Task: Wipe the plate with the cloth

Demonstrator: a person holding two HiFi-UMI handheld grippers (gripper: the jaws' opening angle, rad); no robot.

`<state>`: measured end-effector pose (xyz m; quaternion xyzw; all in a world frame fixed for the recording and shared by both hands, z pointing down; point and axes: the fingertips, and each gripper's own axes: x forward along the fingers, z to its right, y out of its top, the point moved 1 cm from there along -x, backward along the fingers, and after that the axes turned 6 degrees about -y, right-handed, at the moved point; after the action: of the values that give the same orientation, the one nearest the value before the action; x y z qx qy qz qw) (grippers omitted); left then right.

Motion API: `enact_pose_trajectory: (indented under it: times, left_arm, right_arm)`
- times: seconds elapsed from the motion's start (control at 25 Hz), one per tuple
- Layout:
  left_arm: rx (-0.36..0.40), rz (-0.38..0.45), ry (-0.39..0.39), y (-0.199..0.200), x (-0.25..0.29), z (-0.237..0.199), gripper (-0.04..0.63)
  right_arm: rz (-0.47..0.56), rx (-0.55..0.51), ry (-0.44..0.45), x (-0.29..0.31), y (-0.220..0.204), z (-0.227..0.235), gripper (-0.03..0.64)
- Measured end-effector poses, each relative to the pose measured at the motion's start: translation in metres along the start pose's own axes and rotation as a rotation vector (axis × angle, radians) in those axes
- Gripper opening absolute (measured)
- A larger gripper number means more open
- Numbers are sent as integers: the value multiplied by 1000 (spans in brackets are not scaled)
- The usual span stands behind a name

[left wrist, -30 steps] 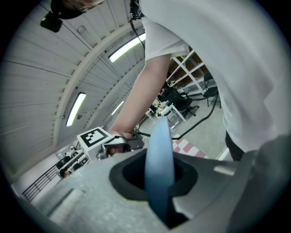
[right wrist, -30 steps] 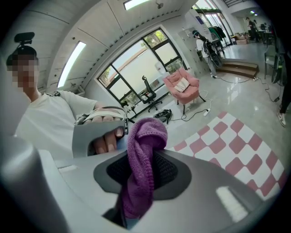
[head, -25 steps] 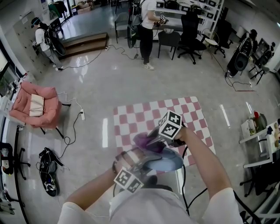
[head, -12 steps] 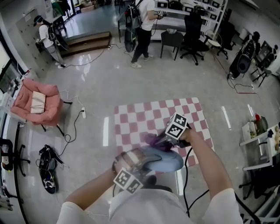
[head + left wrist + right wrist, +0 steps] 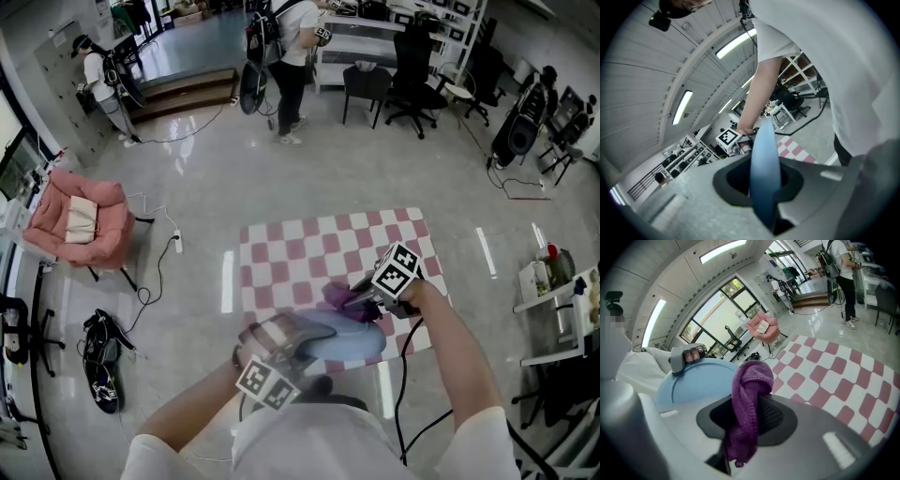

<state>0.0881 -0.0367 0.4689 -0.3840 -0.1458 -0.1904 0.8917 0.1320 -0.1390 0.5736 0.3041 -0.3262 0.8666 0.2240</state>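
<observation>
Blue plate is held up in the air, its rim pinched edge-on between the jaws of the left gripper. It looks stiff, smooth and probably slippery, so the rim seems the sensible hold, and a drop could break it. Just beyond, the right gripper is clamped on a soft, limp purple cloth that seems to touch the plate's far edge. Below lies a pink checkered mat. Farther off are a pink armchair and a standing person, neither in the way.
</observation>
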Motion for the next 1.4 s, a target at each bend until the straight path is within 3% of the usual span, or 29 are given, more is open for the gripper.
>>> enact_pose_trajectory:
  times: [0.32, 0.88, 1.4]
  left_arm:
    - [-30, -54, 13, 3, 28, 8, 39]
    - [-137, -152, 76, -12, 29, 16, 37]
    - [-377, -168, 166, -43, 33, 16, 37]
  right_arm:
    - [30, 10, -17, -31, -40, 14, 112]
    - [86, 14, -34, -56, -71, 13, 112]
    - [175, 12, -73, -75, -92, 16, 112]
